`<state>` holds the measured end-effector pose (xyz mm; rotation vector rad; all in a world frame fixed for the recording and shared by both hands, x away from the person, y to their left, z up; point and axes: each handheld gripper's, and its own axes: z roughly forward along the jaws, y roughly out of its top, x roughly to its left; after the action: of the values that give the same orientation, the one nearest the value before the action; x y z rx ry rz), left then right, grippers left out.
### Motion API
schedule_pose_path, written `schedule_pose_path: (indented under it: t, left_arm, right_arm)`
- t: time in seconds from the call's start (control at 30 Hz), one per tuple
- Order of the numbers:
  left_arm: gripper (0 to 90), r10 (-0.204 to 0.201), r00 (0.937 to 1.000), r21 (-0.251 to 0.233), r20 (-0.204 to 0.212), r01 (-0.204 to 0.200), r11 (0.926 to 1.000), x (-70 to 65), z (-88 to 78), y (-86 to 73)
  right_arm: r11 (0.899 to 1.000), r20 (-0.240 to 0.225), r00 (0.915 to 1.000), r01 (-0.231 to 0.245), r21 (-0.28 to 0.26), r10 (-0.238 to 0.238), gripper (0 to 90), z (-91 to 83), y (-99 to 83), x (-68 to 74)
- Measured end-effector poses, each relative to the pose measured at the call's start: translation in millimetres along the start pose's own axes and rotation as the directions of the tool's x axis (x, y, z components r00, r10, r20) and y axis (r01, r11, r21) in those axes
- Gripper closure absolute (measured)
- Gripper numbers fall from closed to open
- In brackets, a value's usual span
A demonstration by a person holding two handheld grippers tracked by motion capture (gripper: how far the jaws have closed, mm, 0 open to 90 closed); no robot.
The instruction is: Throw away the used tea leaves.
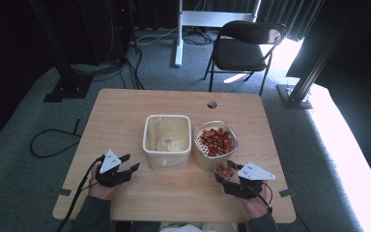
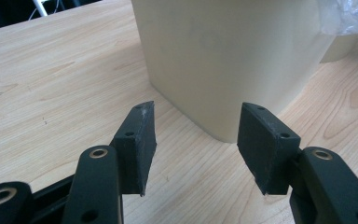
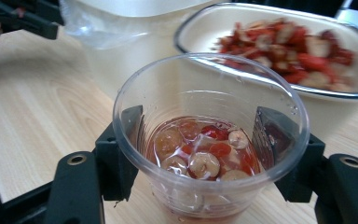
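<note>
The right gripper (image 3: 198,140) clamps a clear cup (image 3: 209,140) of red slices between its jaws, near the bowl (image 3: 354,88); the left gripper (image 2: 193,140) sits open-jawed and empty before the cream tub (image 2: 228,56).

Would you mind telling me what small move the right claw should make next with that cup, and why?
Probably lift the clear cup a little higher and carry it over a container before tipping. The right claw grips the cup, which holds red and pale pieces; the bowl of similar pieces and the cream tub stand just beyond. The left claw is open beside the tub.

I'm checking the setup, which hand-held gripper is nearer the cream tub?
Left. The left hand-held gripper sits open just beside the cream tub; the right hand-held gripper holds a cup farther off.
</note>
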<state>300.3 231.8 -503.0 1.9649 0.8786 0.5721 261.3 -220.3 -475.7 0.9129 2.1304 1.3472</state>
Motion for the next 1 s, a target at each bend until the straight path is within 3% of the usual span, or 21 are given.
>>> schedule_pose_path:
  t: [0.23,0.47,0.7,1.0]
  left_arm:
    - [47.3,-0.003,1.0000,0.001,-0.002,0.003,1.0000,0.6,0.5,-0.5]
    - [47.3,-0.005,1.0000,0.006,0.000,0.005,1.0000,0.8,1.4,-1.3]
    - [47.3,-0.010,1.0000,0.013,-0.001,0.010,0.9999,1.5,3.4,-2.8]
    - [47.3,-0.014,0.9999,0.026,-0.005,0.014,0.9996,3.8,6.6,-5.4]
  right_arm:
    - [1.000,0.067,0.9973,-0.031,-0.006,0.031,34.3,-19.3,4.7,-20.4]
    - [0.998,0.130,0.9892,-0.067,-0.010,0.067,34.4,-33.4,12.2,-42.5]
    - [0.993,0.155,0.9816,-0.105,-0.047,0.111,34.5,-42.9,23.4,-66.6]
    - [0.993,0.190,0.9756,-0.100,-0.060,0.110,34.5,-41.8,47.6,-87.4]
